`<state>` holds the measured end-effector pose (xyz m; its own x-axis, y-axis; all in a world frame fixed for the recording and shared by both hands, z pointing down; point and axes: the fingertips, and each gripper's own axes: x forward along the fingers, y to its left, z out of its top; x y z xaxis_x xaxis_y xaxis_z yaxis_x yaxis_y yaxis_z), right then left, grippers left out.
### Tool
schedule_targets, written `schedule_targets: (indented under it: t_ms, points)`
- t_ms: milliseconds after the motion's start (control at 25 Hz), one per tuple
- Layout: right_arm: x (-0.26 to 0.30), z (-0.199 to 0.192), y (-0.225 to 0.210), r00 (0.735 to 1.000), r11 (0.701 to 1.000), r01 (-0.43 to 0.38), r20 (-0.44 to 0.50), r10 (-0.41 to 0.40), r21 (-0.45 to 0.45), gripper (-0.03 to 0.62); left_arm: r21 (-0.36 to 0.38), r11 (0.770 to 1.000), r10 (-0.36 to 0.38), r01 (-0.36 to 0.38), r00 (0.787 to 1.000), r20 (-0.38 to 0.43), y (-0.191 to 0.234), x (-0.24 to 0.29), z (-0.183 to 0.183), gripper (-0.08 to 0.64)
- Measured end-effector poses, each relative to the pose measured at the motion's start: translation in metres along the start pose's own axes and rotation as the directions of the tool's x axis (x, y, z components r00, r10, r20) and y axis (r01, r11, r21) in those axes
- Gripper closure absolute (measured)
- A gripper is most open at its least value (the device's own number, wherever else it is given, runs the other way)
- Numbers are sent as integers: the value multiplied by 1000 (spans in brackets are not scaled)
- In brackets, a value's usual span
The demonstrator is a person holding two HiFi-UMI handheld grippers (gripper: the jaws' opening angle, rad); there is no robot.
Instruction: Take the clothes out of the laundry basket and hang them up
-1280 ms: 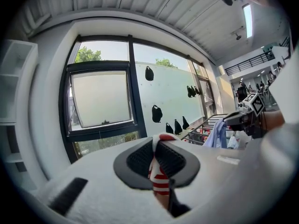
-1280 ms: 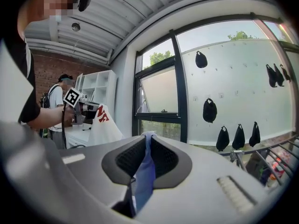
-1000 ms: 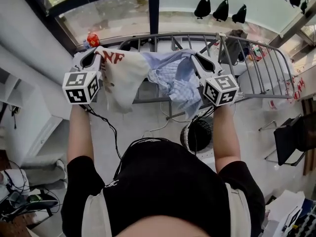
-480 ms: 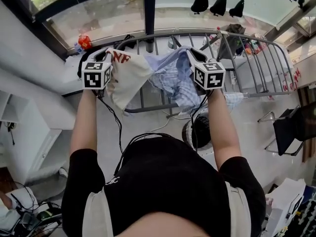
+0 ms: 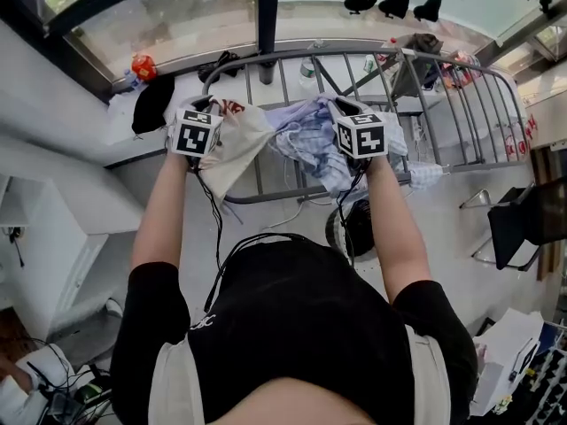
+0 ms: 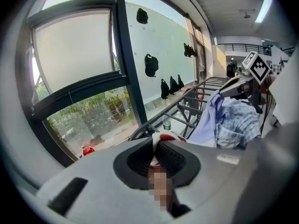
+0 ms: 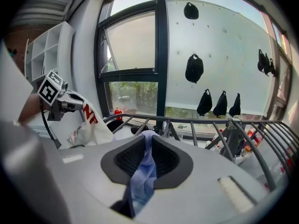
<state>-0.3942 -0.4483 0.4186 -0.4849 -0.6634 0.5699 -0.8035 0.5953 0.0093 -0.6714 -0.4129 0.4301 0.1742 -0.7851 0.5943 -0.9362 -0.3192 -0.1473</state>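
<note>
The head view looks steeply down from above onto the person (image 5: 292,326), the rack (image 5: 354,50) and the window (image 5: 168,11). Each gripper view sits close behind its own jaws, facing that window over the rack. The left one catches the right tool (image 6: 224,91), the right one the left tool (image 7: 79,101).

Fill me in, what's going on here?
A person works a gripper in each hand at a metal drying rack by the window. The left tongs are clamped on a white cloth with red print. The right tongs pinch a light blue checked shirt, though they have just been opening slightly. Both garments are bunched above the rack's rails, not yet spread out.
</note>
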Motion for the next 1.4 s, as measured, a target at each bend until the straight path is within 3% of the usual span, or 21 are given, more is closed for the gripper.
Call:
schedule_targets:
  t_ms: [240,360,480,880,1160,1280,1400]
  points:
    - [15,-21,14,997,999,-40,-72,39,-20,510,19,999,-38,39,997,-62,-12,18,-30,523]
    - [19,-28,18,994,998,-58,-90,57,-16,413,14,998,-59,60,995,-78,-16,22,-41,429]
    - [20,-31,17,995,999,-41,-97,38,-29,351,9,998,-58,58,997,-54,-16,23,-46,385]
    - [-3,-40,-7,993,998,68,-101,-66,17,348,-62,998,22,-18,998,57,-6,-12,-26,405]
    - [-52,-11,-11,988,995,84,126,-90,56,375,-93,995,66,-48,977,202,-32,-54,21,469]
    - [-88,10,-14,959,993,90,263,-108,79,404,-117,992,66,-35,961,270,-57,-74,47,499]
    - [-132,29,-20,913,988,107,382,-142,111,451,-135,991,60,-17,943,327,-86,-94,71,529]
